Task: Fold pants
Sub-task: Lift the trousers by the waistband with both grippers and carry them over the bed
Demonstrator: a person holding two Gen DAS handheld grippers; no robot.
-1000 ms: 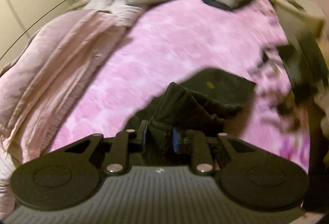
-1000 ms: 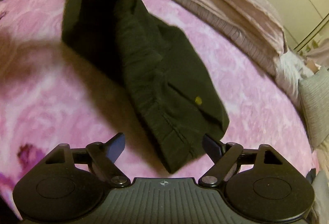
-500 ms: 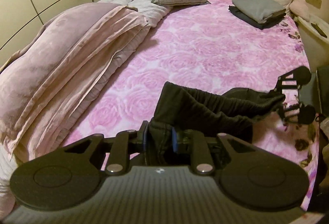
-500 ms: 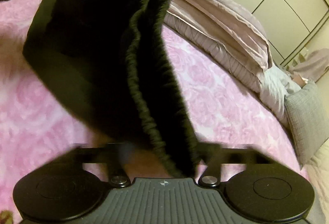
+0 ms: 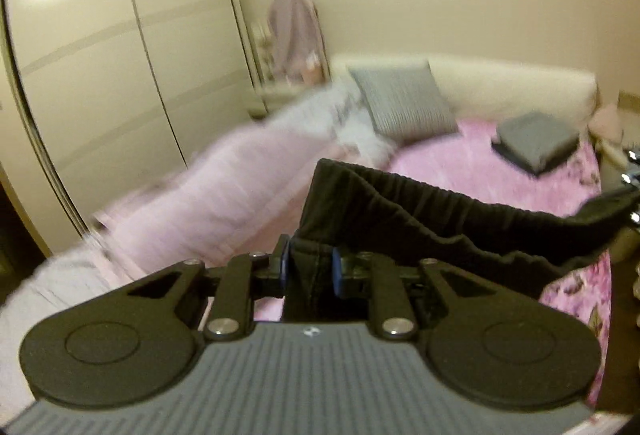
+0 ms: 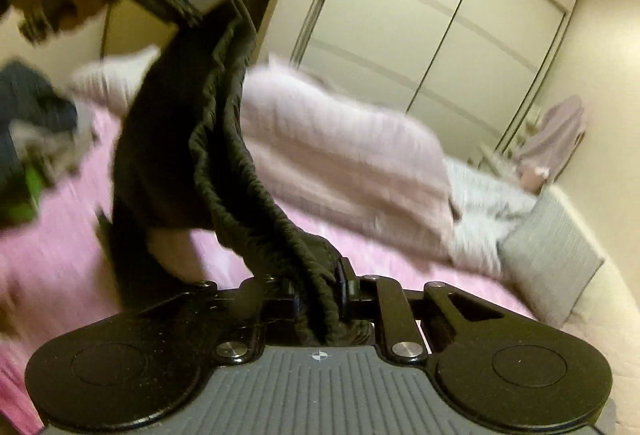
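A pair of black pants (image 5: 432,211) hangs stretched in the air above a bed with a pink rose-print sheet (image 5: 472,143), its gathered elastic waistband pulled into a ribbed, rumpled band between two handheld grippers. The left gripper (image 5: 308,267) pinches one end of the waistband, the dark cloth bunched thick between its blue pads (image 5: 284,266). The right gripper (image 6: 318,293) is clamped on the other end — its jaws have just been closing, and the ruched fabric now sits squeezed between them. From the right wrist camera the pants (image 6: 188,139) rise as a twisted dark rope toward the left gripper, seen blurred at top left, with loose cloth sagging below the band.

Half a second earlier the garment drooped low over the sheet, one end only just caught by the right gripper; a second earlier it lay crumpled on the bed with the right jaws spread wide on either side of it. Both views now take in far more of the cream wardrobe (image 5: 120,75) and wall, where the earlier frames were mostly filled by bedding. A pale pink duvet (image 5: 224,195) is heaped along the wardrobe side of the bed, a grey striped pillow (image 5: 404,99) leans at the headboard, and a folded grey stack (image 5: 536,139) rests on the sheet near it — well apart from the pants.
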